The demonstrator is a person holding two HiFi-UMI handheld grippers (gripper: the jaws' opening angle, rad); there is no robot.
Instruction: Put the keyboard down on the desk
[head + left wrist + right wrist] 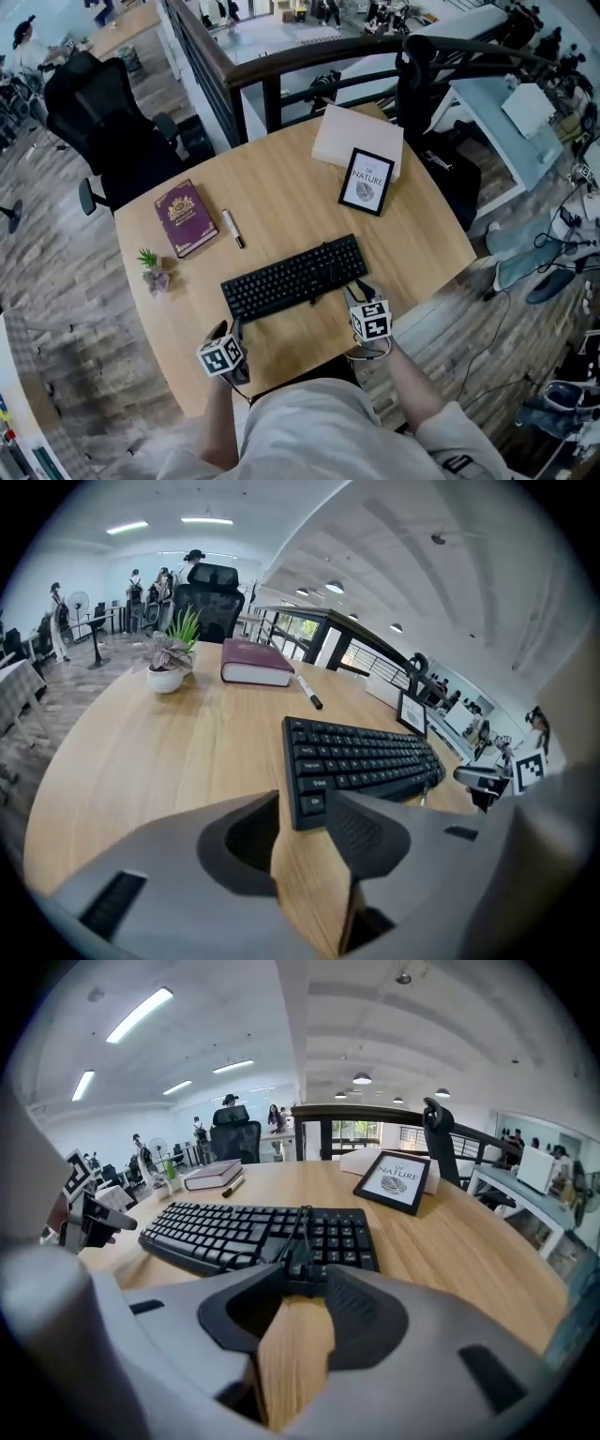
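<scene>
At the middle of the desk (281, 202) the keyboard (292, 277) already lies flat. The left gripper (232, 326) at its 7 o'clock corner and the right gripper (358, 289) at its 5 o'clock edge are half-open and closing, visibly pinching nothing. Draw them back level, clear of the cable (298, 1227). The book (185, 217), the pen (232, 228) and the plant (152, 267) toward 10 o'clock, and the picture frame (366, 181) at 1 o'clock, stand clear.

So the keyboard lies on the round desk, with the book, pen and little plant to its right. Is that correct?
No: the book, pen and plant lie to the keyboard's left, not its right; the head view shows it.
</scene>
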